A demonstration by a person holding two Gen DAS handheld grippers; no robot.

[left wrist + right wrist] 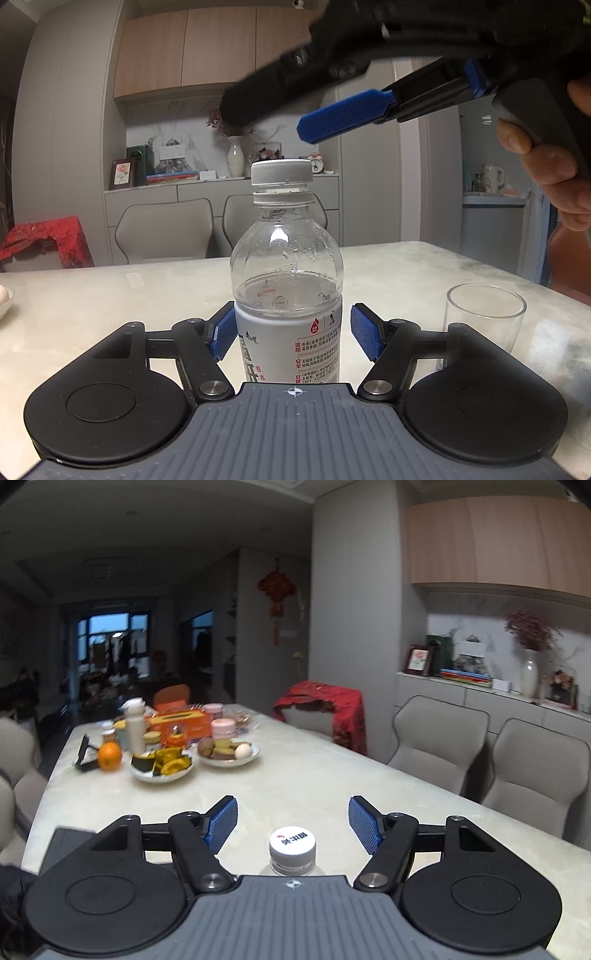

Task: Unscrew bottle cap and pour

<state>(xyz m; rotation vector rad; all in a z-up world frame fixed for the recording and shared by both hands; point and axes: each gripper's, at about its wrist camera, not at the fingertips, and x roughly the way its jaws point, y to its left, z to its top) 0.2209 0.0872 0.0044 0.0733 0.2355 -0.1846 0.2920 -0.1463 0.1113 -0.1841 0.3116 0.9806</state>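
Your left gripper (pixel 291 334) brackets the bottle (pixel 286 280), jaws spread, right pad clear. Your right gripper (pixel 292 821) hangs above the cap (pixel 292 843), jaws wide.

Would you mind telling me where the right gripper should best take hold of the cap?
Probably by the cap's ribbed side wall, coming down from above: the bottle stands upright, and the right gripper, jaws open, already sits over it.

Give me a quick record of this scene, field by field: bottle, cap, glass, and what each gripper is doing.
bottle: bottle upright on table, part full
cap: white cap on
glass: glass empty, beside the bottle
left gripper: left gripper open around the label, one pad at it, the other apart
right gripper: right gripper open above the cap, not touching
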